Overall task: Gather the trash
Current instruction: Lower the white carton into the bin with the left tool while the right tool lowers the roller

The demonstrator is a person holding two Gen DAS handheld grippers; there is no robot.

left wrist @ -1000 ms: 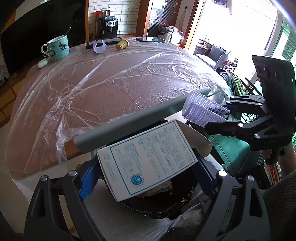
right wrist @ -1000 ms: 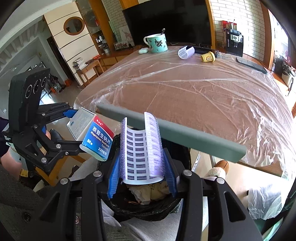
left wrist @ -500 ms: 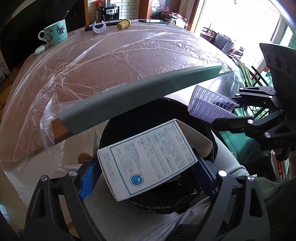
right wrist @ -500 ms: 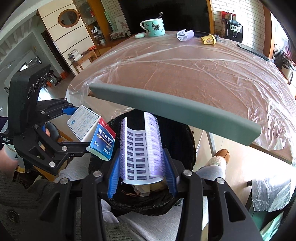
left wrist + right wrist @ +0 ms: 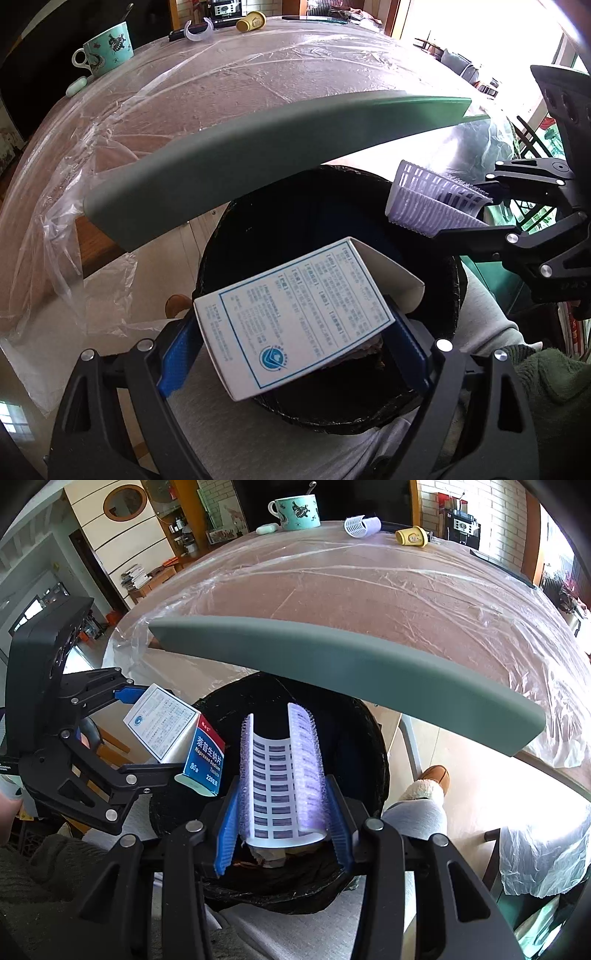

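- While both tongs hang over the black-lined trash bin [image 5: 436, 413], the left tongs [image 5: 291, 354] are clenched on a white medicine box [image 5: 295, 328] with blue print, its open flap tipped over the bin's mouth; crumpled waste lies in the bin beneath it
- Beside them, the right tongs [image 5: 282, 830] are clamped on a lilac hair roller [image 5: 282, 771], squeezed flat into a trough between the blue pads [image 5: 226, 834], also above the bin's dark opening; the box sits just left of the roller in the right wrist view
- Grey trouser legs [image 5: 413, 816] and a tan boot [image 5: 436, 777] show beside the bin
- A grey-green bar [image 5: 258, 155] crosses just beyond the bin
- Past it spreads the table [image 5: 369, 590], draped in clear plastic film
- At the far edge stand a teal mug [image 5: 299, 513], a small pale case [image 5: 267, 528], a second lilac roller [image 5: 362, 526] and a yellow paper cup [image 5: 412, 537] on its side
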